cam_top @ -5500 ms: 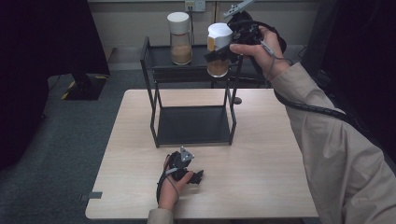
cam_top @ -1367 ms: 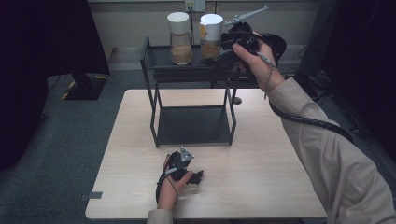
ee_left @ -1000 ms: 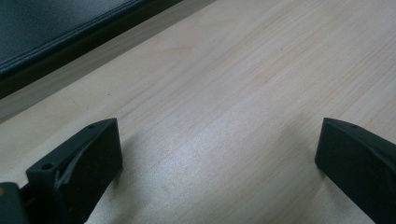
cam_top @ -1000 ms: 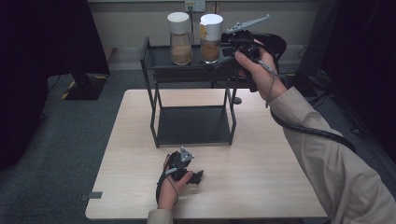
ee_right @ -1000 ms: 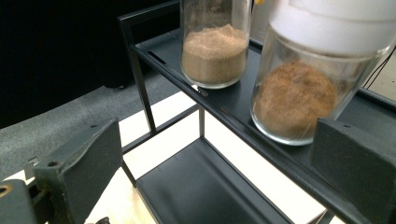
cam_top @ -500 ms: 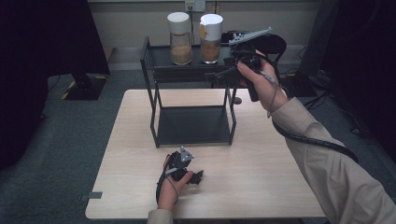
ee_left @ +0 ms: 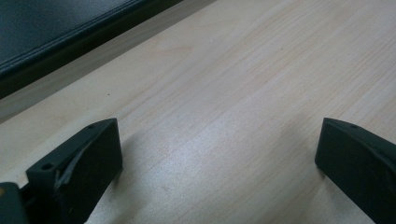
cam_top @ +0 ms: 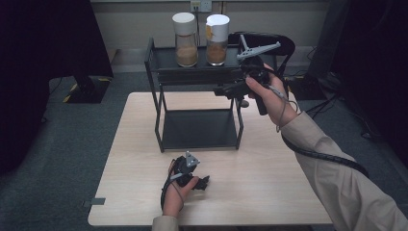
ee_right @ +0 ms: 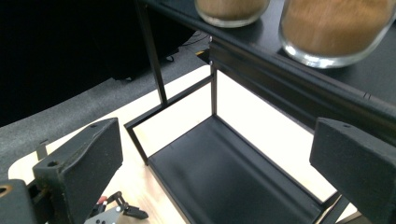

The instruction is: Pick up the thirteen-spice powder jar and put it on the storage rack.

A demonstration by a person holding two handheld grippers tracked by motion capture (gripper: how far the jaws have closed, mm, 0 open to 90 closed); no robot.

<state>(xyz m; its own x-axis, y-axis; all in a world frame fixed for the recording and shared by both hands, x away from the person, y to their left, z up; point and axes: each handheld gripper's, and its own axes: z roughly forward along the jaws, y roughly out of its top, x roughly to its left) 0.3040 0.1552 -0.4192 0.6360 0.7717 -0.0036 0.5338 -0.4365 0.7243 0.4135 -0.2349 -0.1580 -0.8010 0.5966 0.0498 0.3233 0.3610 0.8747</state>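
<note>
Jars with white lids stood side by side on the rack's top shelf, upper centre of the high view; the right gripper hovered just right of them, the left gripper rested on the bench at lower centre. Left gripper view: jaws wide apart, empty, over bare wood. Right gripper view: jaws wide apart, empty, jar bases at upper right.
</note>
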